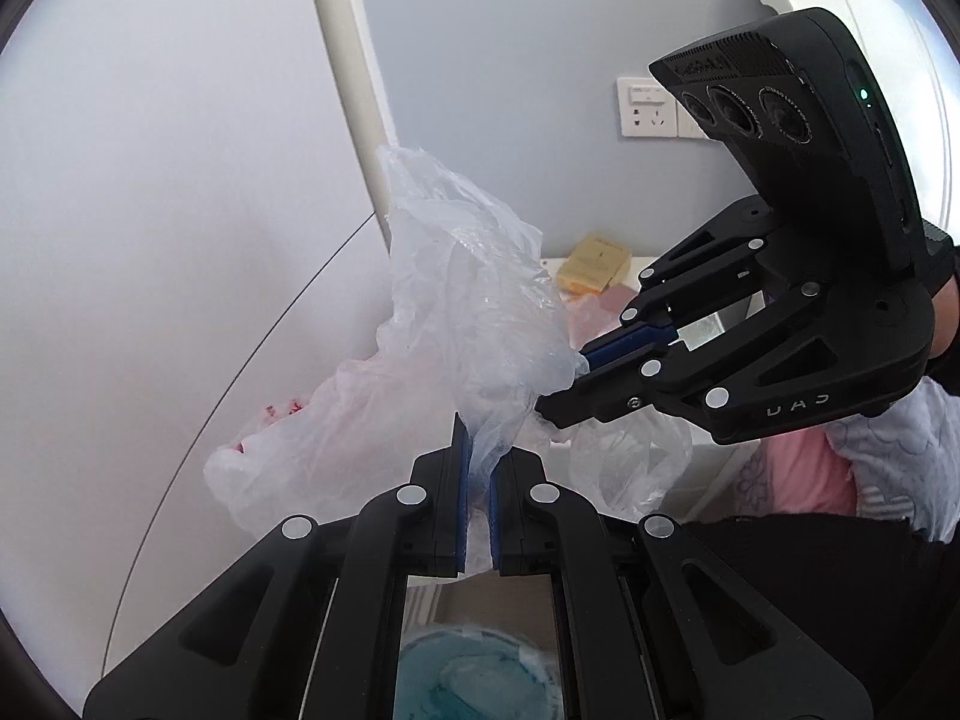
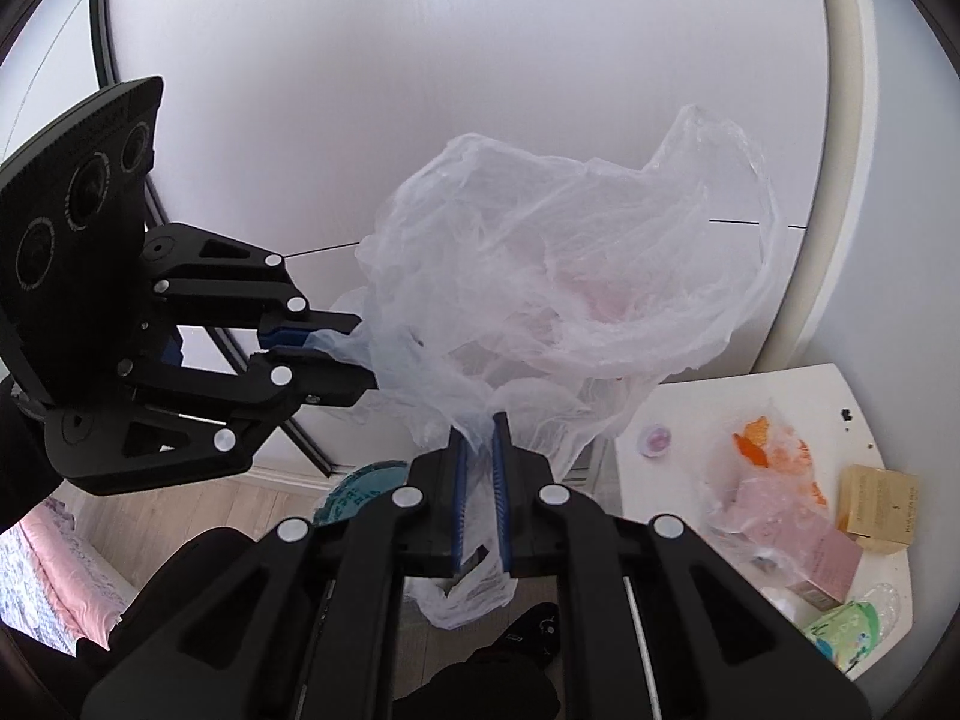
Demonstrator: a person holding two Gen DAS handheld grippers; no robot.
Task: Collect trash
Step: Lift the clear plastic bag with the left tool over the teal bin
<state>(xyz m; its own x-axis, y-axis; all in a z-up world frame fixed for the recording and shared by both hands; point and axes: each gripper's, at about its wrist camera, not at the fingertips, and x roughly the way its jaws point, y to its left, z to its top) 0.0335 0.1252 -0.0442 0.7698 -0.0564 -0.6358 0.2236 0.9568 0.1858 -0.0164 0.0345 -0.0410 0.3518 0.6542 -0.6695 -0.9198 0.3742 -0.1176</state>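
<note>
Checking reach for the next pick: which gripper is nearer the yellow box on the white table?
Right. The right gripper sits beside the white table holding the yellow box; the left gripper is farther off, across the plastic bag.

Bright, even daylight; sharp centre, heavy fisheye bending and dark corners.

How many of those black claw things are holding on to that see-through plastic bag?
2. The left gripper pinches one edge of the thin clear plastic bag; the right gripper pinches another part of it. Both are shut on it.

Clear plastic bag (image 1: 462, 300) pinched by left gripper (image 1: 478, 468), right gripper (image 1: 564, 384)
</note>
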